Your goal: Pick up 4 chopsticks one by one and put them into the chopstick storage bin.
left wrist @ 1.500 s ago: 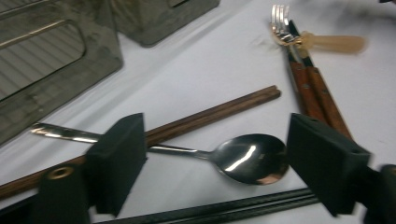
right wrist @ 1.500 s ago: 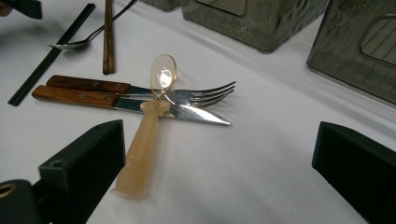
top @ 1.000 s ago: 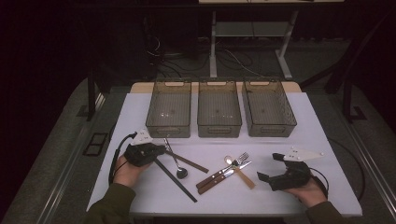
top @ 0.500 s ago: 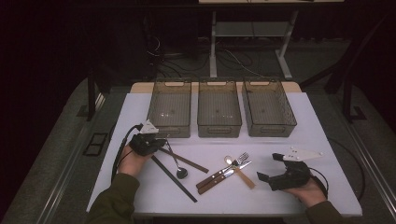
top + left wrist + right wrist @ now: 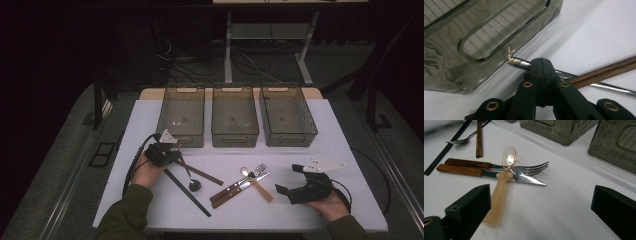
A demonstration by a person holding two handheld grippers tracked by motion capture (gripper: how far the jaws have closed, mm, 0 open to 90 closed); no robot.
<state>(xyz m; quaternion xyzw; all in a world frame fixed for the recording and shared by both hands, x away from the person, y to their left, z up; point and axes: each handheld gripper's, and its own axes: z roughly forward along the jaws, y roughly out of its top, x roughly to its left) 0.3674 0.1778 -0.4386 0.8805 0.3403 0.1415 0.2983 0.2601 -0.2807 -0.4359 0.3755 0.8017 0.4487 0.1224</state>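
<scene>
Three smoky translucent bins stand in a row at the far side of the white table (image 5: 350, 150): the left bin (image 5: 182, 116), the middle bin (image 5: 234, 115) and the right bin (image 5: 288, 114). Close in front of the left bin, the left gripper (image 5: 170, 152) sits low over the table with its jaws pressed together; in the left gripper view the two black tips (image 5: 541, 72) meet over the end of the metal spoon's handle (image 5: 520, 62), and whether the handle is pinched between them or merely lies under them cannot be told. That handle end lies just beside the front corner of the left bin (image 5: 474, 50). The metal spoon (image 5: 190, 175) runs back toward the person, its bowl resting on the cloth, and a pair of brown wooden chopsticks (image 5: 604, 72) crosses over it just behind the jaws. A long black chopstick (image 5: 187, 192) lies slanted nearby. Near the middle of the table a wood-handled fork (image 5: 499, 167) and a wood-handled knife (image 5: 494, 173) lie side by side, with a pale plastic spoon (image 5: 501, 187) laid across them. The right gripper (image 5: 295, 182) rests in the person's hand at the near right edge, its jaws wide apart and holding nothing, pointed toward that cutlery.
</scene>
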